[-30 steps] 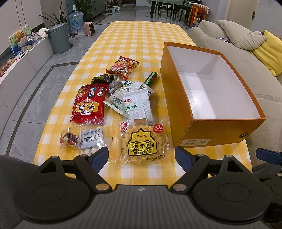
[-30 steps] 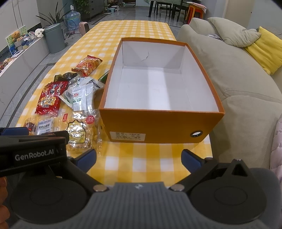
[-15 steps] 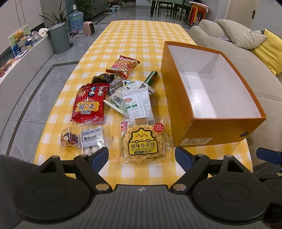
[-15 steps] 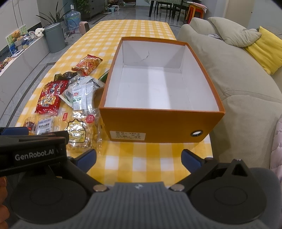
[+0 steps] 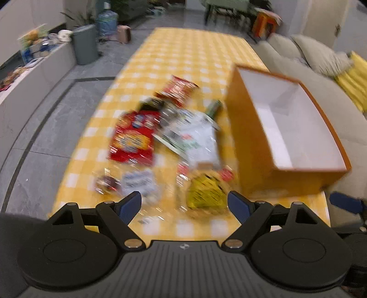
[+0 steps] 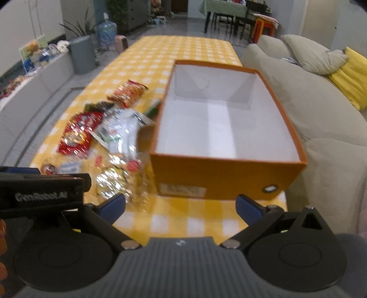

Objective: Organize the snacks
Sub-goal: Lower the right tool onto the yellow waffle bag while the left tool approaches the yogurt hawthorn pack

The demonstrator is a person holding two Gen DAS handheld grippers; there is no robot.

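Note:
Several snack packets lie in a pile on the yellow checked table (image 5: 195, 52): a yellow waffle packet (image 5: 206, 194) nearest me, a big red bag (image 5: 134, 138), white packets (image 5: 197, 139), a small candy packet (image 5: 135, 183) and an orange-red bag (image 5: 177, 89) farther back. To their right stands an empty orange box (image 6: 220, 174) with a white inside (image 5: 296, 123). My left gripper (image 5: 184, 205) hangs open just short of the waffle packet. The right gripper (image 6: 181, 205) is open in front of the box's near wall. Both views are motion-blurred.
A grey sofa (image 6: 321, 114) with a yellow cushion (image 6: 353, 75) runs along the table's right side. A grey bin (image 5: 84, 43) and a low shelf stand on the floor at left. Dark chairs (image 6: 229, 18) sit beyond the table's far end. The other gripper's body (image 6: 41, 194) shows at left.
Both grippers have moved, blurring the views; the snacks and box have shifted down and toward the centre in the frames. Both stay open and hold nothing.

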